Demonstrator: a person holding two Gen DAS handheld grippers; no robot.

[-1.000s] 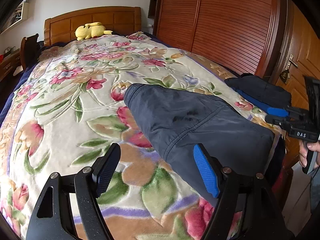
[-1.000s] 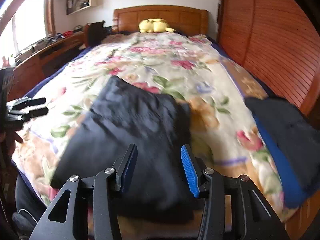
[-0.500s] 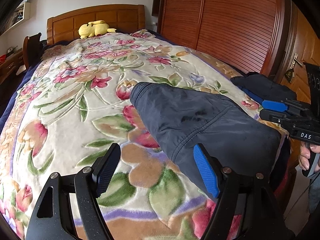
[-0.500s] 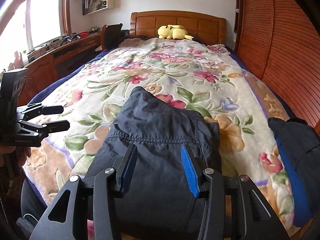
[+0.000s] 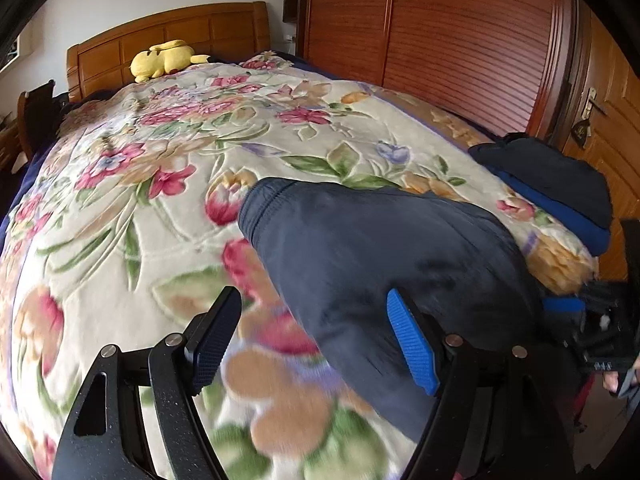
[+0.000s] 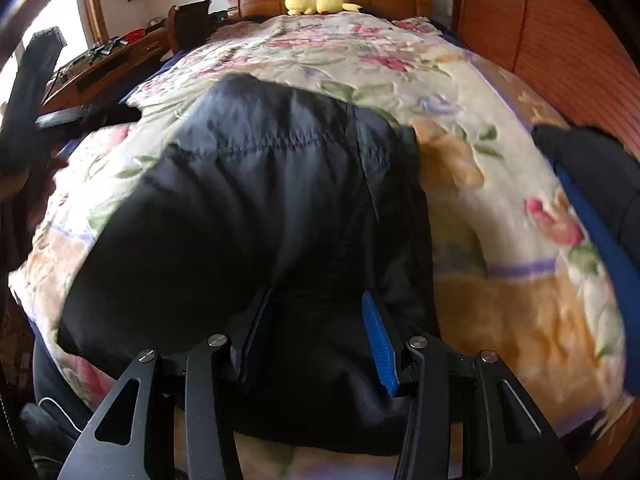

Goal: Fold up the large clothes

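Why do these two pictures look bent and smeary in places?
Both views bulge from the fisheye lens; left wrist view smears the blanket near the gripper; right wrist view blurs the dark garment, and the window glares white.

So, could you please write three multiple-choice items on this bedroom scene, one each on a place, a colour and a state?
1. Where does the yellow plush toy lie?
A by the headboard
B on the dark garment
C on the floor

2. What colour is the garment in front of both grippers?
A red
B dark navy
C white

3. How do the right gripper jaws stand?
A shut tight
B apart over the garment
C gripping the toy

A: it rests at the bed's far end.
B: the fabric is dark navy.
B: a gap shows between the pads.
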